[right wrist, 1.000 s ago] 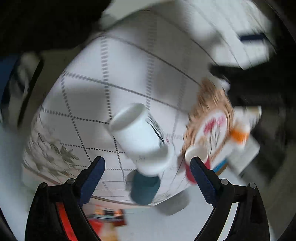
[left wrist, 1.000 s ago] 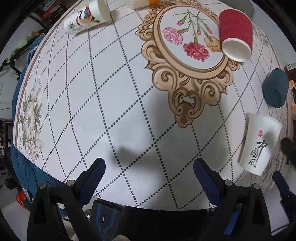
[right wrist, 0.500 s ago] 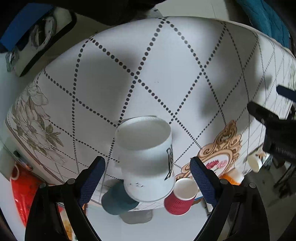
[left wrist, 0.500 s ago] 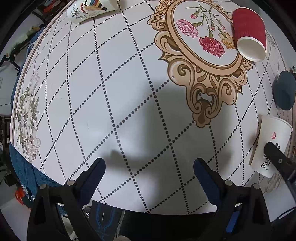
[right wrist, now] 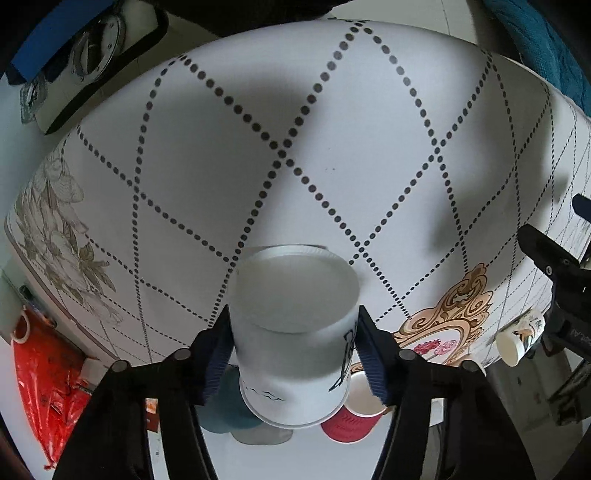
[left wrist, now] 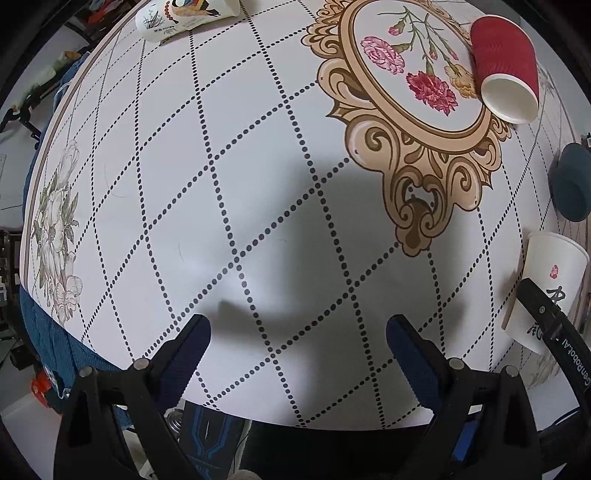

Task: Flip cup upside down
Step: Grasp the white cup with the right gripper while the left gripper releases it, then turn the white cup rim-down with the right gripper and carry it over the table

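Observation:
A white paper cup with black brush writing (right wrist: 295,339) lies between my right gripper's (right wrist: 293,354) blue fingers, which press on its two sides; its flat bottom faces the camera. The same cup (left wrist: 550,280) shows at the right edge of the left wrist view, lying on the table with a black finger (left wrist: 546,317) of the right gripper across it. My left gripper (left wrist: 295,343) is open and empty above the near edge of the round table (left wrist: 258,184).
A red ribbed cup (left wrist: 506,66) lies on its side on the flower medallion (left wrist: 413,70). A dark teal cup (left wrist: 572,184) lies at the right edge. A bird-printed cup (left wrist: 184,14) lies at the far left. Blue cloth hangs below the table.
My right gripper has moved in on the white cup and its fingers have shut on its sides. My left gripper has drifted slightly and stays open.

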